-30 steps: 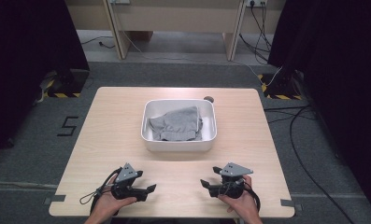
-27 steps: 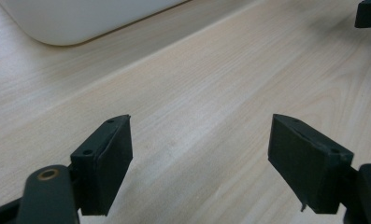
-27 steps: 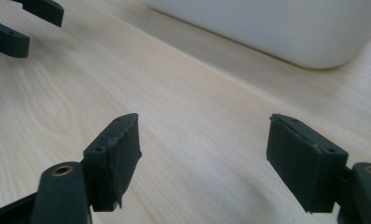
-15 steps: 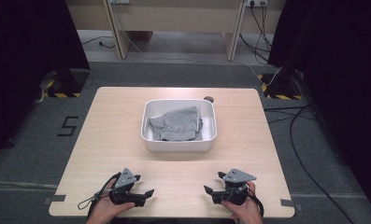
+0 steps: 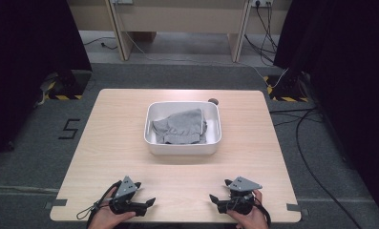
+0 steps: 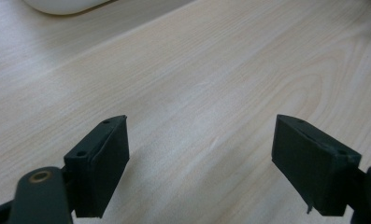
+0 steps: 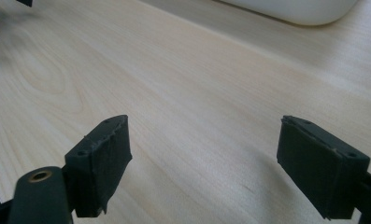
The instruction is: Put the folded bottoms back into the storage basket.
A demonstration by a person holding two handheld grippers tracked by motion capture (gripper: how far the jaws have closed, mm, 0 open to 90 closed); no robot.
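Fingers of the left gripper and right gripper are spread and empty, low over the near edge of the counter. Well beyond them, the grey cloth lies crumpled inside the white tub.

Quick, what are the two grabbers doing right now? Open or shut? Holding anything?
Left gripper: open, jaws wide apart, holding nothing, above the bare table.
Right gripper: open, jaws wide apart, holding nothing.
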